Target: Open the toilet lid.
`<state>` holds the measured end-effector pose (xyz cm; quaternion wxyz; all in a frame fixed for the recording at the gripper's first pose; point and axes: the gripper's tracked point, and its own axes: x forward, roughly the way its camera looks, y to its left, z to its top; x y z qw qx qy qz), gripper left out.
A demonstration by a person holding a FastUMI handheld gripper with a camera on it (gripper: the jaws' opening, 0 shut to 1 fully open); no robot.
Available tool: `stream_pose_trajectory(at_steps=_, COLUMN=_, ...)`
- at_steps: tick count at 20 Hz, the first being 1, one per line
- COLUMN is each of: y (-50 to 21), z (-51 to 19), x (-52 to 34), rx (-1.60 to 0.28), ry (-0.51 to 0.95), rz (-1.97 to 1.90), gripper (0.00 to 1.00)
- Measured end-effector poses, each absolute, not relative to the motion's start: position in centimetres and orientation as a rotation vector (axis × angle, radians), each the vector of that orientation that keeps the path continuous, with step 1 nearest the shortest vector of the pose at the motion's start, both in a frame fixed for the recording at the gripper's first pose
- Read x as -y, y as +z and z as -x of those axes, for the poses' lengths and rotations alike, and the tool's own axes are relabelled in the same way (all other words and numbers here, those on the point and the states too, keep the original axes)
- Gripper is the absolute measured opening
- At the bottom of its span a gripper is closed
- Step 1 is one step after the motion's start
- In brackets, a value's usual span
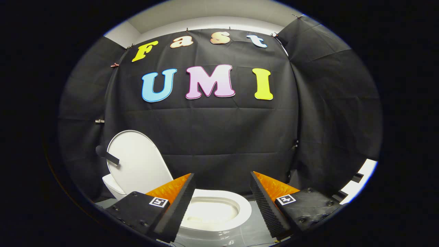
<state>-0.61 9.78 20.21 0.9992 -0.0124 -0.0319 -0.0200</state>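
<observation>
Now the toilet lid (pixel 137 164) stands upright against the cloth, the white seat (pixel 216 210) sits below, and the gripper (pixel 222 180) hangs above it, fingers spread wide, holding nothing.

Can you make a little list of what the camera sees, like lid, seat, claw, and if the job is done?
lid: white toilet lid, raised and upright, with a dark handle sticking out of it
seat: white ring around the bowl, uncovered
claw: claw open, fingers wide apart, holding nothing
claw position: the bowl lies between and just beyond the fingers; the lid stands off to one side of them
floor: shiny grey floor under the toilet
job: the lid looks already open
</observation>
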Motion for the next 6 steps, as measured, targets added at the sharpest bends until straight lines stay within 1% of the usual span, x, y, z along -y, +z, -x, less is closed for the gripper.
stream_pose_trajectory(at_steps=6, y=20.65, z=0.75, x=-9.65, rx=0.070, ry=-0.037, rz=0.018, gripper=0.98)
